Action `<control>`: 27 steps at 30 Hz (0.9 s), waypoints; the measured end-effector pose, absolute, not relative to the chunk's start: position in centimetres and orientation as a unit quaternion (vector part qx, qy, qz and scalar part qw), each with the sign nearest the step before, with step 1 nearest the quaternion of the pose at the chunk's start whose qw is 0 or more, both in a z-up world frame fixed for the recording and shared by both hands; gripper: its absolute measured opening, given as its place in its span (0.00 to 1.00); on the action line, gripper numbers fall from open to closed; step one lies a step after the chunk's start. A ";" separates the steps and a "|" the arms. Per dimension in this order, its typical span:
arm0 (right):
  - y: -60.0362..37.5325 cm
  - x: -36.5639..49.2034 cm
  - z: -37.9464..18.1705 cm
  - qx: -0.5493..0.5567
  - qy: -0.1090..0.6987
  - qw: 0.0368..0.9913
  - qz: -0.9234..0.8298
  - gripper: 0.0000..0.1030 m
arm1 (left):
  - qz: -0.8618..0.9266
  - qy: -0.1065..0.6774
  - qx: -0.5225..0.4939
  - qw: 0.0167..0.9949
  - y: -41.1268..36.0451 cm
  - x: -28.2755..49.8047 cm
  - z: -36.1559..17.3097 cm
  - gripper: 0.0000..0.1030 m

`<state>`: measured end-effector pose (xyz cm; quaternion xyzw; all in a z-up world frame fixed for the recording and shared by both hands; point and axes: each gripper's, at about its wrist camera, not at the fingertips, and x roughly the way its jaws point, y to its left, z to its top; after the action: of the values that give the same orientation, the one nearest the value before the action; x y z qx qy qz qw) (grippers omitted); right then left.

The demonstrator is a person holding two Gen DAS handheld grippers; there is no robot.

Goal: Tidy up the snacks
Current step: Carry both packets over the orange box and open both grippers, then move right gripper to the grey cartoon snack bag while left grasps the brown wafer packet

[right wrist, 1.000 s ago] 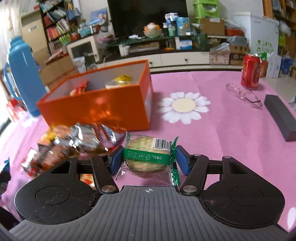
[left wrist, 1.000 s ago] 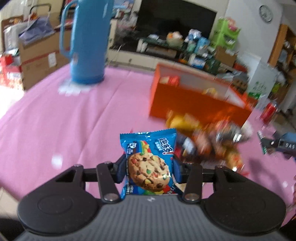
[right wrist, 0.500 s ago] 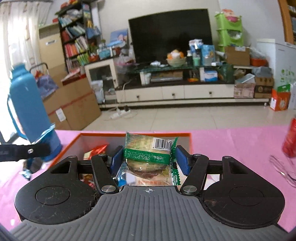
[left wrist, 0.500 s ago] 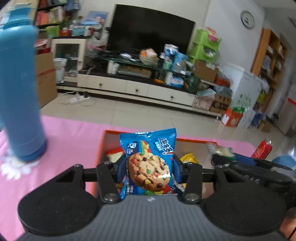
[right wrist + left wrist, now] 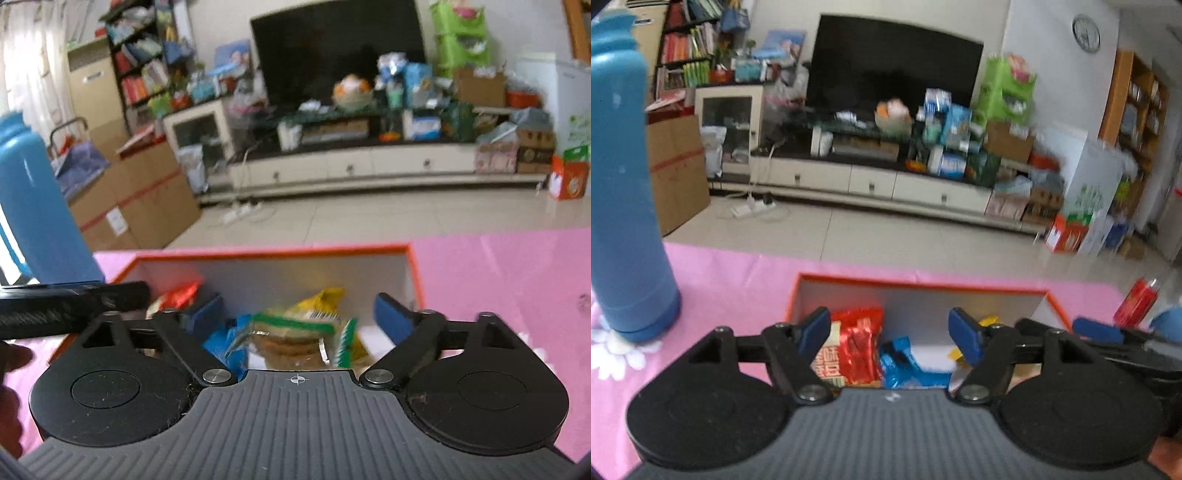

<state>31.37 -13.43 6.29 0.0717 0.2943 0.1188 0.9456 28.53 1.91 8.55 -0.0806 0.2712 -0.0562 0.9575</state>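
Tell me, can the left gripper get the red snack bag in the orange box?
Probably yes. The left gripper is open right above the red snack bag in the orange box, with nothing covering it.

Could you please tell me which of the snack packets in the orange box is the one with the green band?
It is the clear-wrapped biscuit packet between the right gripper's open jaws, just released. The red packet, yellow packet and blue packet show none.
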 end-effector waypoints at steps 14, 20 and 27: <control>-18.2 18.6 6.4 0.109 0.320 0.934 0.118 0.87 | -0.050 0.309 -0.073 0.947 3.2 13.4 4.8 0.76; -20.2 15.4 4.0 0.146 0.357 0.916 0.107 0.87 | -0.041 0.334 -0.076 0.939 3.5 12.0 2.8 0.77; -18.3 16.7 3.9 0.136 0.355 0.918 0.113 0.87 | -0.029 0.336 -0.087 0.937 4.0 13.0 2.4 0.89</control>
<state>16.70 -18.27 3.88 0.1361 0.3554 0.1129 0.9178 13.03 3.99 2.41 -0.0870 0.3363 -0.0285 0.9373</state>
